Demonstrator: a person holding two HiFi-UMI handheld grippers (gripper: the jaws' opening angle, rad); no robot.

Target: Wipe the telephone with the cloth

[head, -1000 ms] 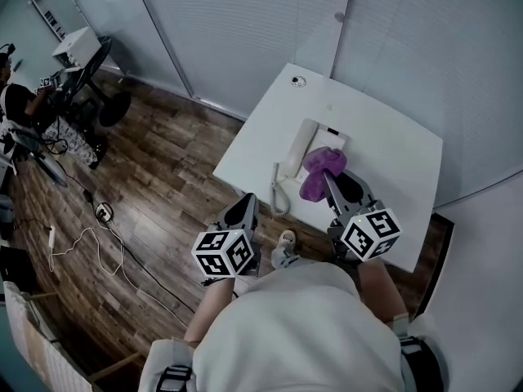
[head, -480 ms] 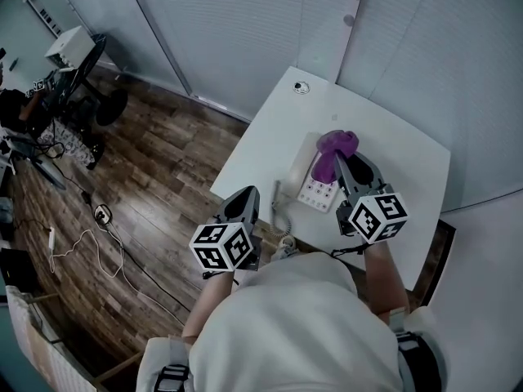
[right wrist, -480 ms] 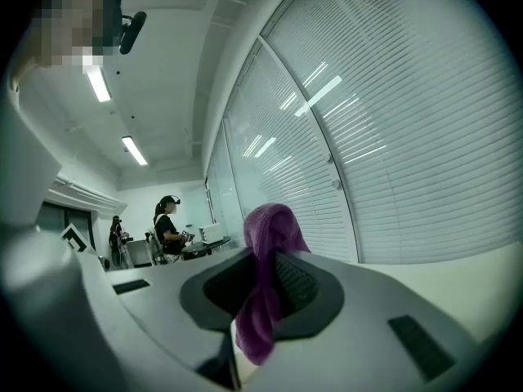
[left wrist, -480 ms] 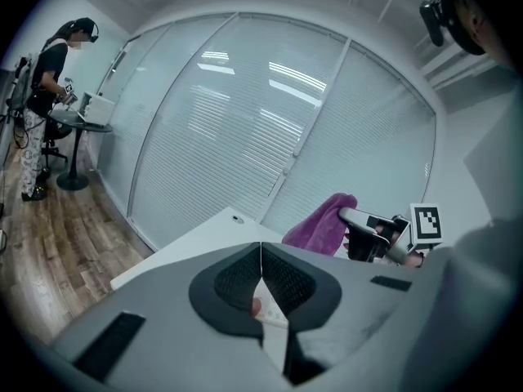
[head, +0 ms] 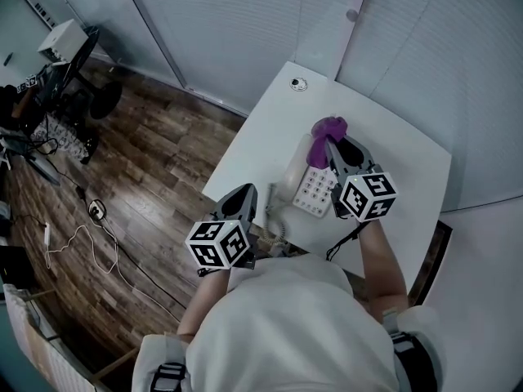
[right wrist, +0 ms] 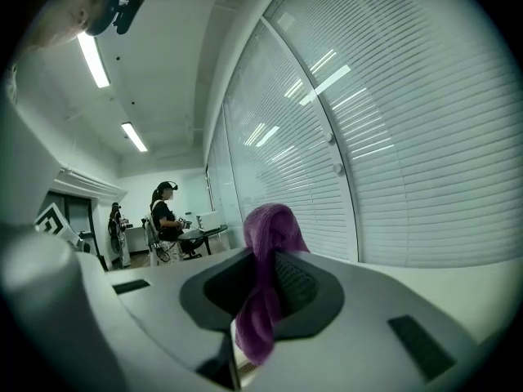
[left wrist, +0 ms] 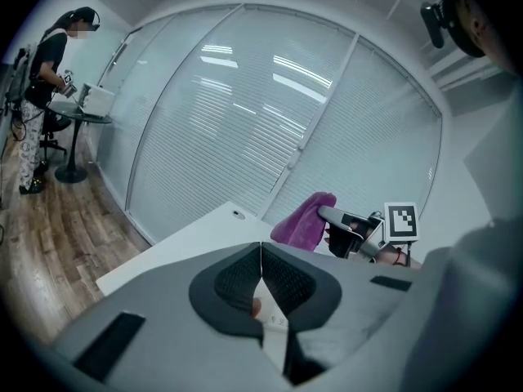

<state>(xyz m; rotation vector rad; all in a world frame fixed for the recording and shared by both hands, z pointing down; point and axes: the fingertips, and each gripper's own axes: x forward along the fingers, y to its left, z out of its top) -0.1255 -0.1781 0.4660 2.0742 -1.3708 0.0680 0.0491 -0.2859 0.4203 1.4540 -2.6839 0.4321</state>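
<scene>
A white telephone (head: 317,188) lies on the white table (head: 392,162), its handset (head: 292,170) on the left side and a coiled cord (head: 275,219) trailing toward the near edge. My right gripper (head: 331,145) is shut on a purple cloth (head: 329,128) at the phone's far end; the cloth (right wrist: 265,284) hangs between the jaws of that gripper (right wrist: 261,260). My left gripper (head: 245,193) hovers shut and empty by the table's near-left edge, beside the cord. From the left gripper (left wrist: 260,256) I see the cloth (left wrist: 304,219) and the right gripper (left wrist: 347,219).
A small round object (head: 298,84) sits at the table's far corner. Slatted glass walls (head: 245,23) close in the back and right. Cables (head: 90,235) lie on the wood floor at left, where a person (left wrist: 45,96) stands at a desk.
The right gripper has carried the purple cloth from over the phone's keypad to its far end, uncovering the keypad. The left gripper has stayed shut near the table's near edge.
</scene>
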